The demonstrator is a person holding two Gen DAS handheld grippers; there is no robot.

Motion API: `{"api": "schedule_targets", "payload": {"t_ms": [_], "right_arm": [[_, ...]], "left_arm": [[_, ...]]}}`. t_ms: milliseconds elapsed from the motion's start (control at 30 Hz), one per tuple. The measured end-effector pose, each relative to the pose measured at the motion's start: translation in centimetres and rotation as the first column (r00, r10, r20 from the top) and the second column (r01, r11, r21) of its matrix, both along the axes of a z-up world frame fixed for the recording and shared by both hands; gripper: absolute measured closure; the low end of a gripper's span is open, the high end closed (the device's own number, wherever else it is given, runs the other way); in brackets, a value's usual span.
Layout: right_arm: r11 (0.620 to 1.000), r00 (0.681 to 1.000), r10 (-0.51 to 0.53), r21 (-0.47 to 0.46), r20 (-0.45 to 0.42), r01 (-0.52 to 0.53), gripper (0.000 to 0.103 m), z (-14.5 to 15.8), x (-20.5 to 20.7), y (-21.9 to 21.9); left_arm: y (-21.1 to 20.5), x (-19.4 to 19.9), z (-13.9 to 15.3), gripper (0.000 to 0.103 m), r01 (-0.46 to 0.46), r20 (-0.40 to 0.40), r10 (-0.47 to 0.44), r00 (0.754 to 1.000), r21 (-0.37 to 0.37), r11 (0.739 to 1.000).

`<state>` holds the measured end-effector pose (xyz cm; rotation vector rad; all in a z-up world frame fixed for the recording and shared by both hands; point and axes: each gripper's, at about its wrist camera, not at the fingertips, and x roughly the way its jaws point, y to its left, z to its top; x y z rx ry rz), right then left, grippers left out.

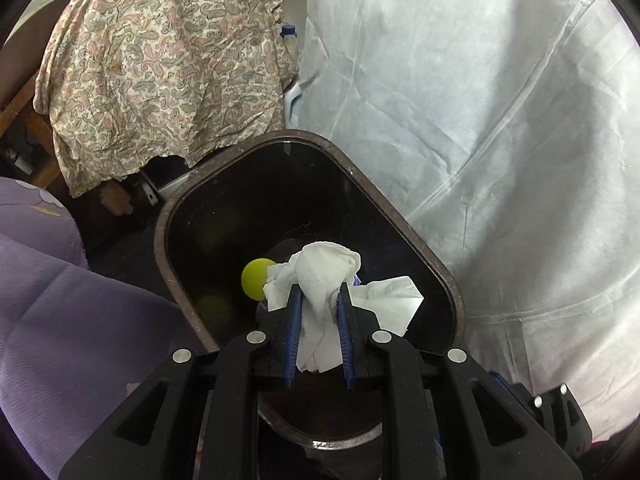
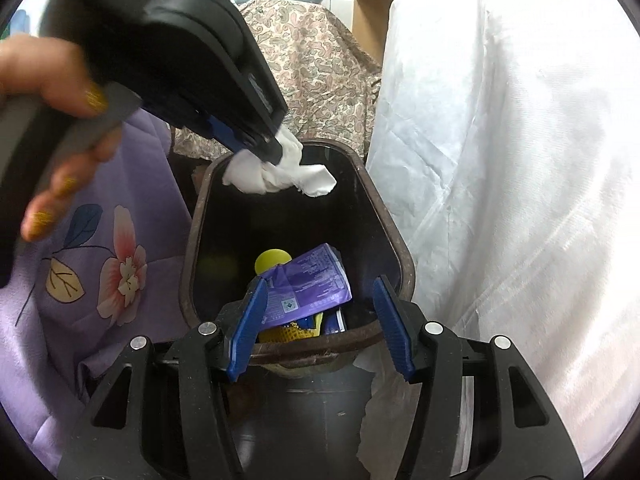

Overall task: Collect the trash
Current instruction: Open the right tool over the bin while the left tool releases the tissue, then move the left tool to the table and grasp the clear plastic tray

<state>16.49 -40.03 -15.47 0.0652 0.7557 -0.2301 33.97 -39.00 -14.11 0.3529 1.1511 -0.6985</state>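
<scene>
A crumpled white tissue (image 1: 328,264) is pinched between the blue pads of my left gripper (image 1: 320,294), which points down into a dark brown bin (image 1: 400,216). From the right wrist view, the left gripper (image 2: 272,148) hangs over the far rim of the bin (image 2: 394,236) with the tissue (image 2: 280,176) dangling from it, a person's hand (image 2: 60,80) on its handle. Inside the bin lie a yellow ball (image 2: 272,260), a purple packet (image 2: 308,284) and other wrappers. My right gripper (image 2: 320,282) stands open over the bin's near rim with nothing between its fingers.
A white sheet (image 1: 480,120) hangs close on the bin's right. A paisley cloth (image 1: 160,60) drapes furniture behind it, with a bottle (image 1: 289,38) beyond. Purple floral bedding (image 2: 100,240) lies against the left side. A torn white paper (image 2: 384,392) hangs outside the bin's near wall.
</scene>
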Motion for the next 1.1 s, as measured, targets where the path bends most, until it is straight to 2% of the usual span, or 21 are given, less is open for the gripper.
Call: {"api": "schedule_targets", "payload": {"t_ms": [33, 100, 167, 333, 433, 500, 600, 733, 800, 833, 867, 933, 1100], "right_arm": [[1.000, 1.000, -0.002, 0.000, 0.002, 0.002, 0.047, 0.1, -0.2, 0.0], [1.000, 1.000, -0.005, -0.006, 0.006, 0.005, 0.047, 0.2, -0.4, 0.0], [1.000, 1.000, -0.002, -0.006, 0.009, 0.002, 0.047, 0.2, -0.6, 0.2], [1.000, 1.000, -0.006, -0.002, 0.017, 0.006, 0.047, 0.5, -1.1, 0.2], [1.000, 0.999, -0.016, 0.011, 0.028, 0.016, 0.047, 0.7, -1.4, -0.1], [1.000, 0.999, -0.017, 0.008, 0.031, 0.017, 0.047, 0.8, -1.5, -0.1], [1.000, 0.999, -0.011, 0.001, 0.030, 0.011, 0.047, 0.9, -1.7, 0.0], [1.000, 0.999, -0.006, -0.009, 0.036, 0.007, 0.047, 1.3, -1.8, 0.4], [1.000, 0.999, -0.005, -0.012, 0.045, 0.006, 0.047, 1.7, -1.9, 0.5], [1.000, 0.999, -0.003, -0.014, 0.051, 0.004, 0.045, 2.1, -2.0, 0.5], [1.000, 0.998, -0.002, -0.016, 0.057, 0.003, 0.035, 2.4, -2.0, 0.6], [1.000, 0.997, -0.001, -0.021, 0.083, 0.003, 0.026, 3.2, -2.3, 0.9], [0.998, 0.992, 0.053, -0.044, 0.115, -0.048, 0.026, 5.3, -1.8, 2.5]], "left_arm": [[-0.1, 0.0, -0.1, 0.074, -0.001, -0.007, 0.001, 1.000, -0.005, 1.000], [-0.3, 0.0, -0.1, 0.044, -0.006, -0.012, 0.006, 1.000, -0.016, 1.000], [-0.2, -0.1, 0.4, 0.029, -0.027, -0.004, 0.027, 1.000, -0.050, 0.998], [0.4, -0.5, 1.9, 0.027, -0.041, -0.018, 0.039, 0.999, -0.123, 0.992], [1.2, -1.5, 3.5, 0.026, -0.021, 0.021, 0.025, 0.999, -0.168, 0.986], [2.1, -2.4, 4.9, 0.021, -0.002, 0.063, 0.015, 0.998, -0.205, 0.979], [3.8, -3.4, 6.7, 0.019, 0.014, 0.127, 0.017, 0.992, -0.241, 0.971], [7.0, -4.4, 9.1, 0.016, 0.026, 0.166, 0.025, 0.986, -0.294, 0.955], [8.7, -5.0, 10.2, 0.010, 0.032, 0.183, 0.029, 0.983, -0.319, 0.947], [9.8, -5.4, 10.9, 0.008, 0.035, 0.201, 0.034, 0.979, -0.331, 0.943], [11.0, -5.9, 11.4, 0.006, 0.033, 0.221, 0.045, 0.974, -0.339, 0.940], [13.1, -6.4, 12.1, 0.006, 0.021, 0.246, 0.068, 0.967, -0.345, 0.938], [18.5, -7.4, 12.8, 0.006, -0.026, 0.270, 0.124, 0.955, -0.341, 0.940]]}}
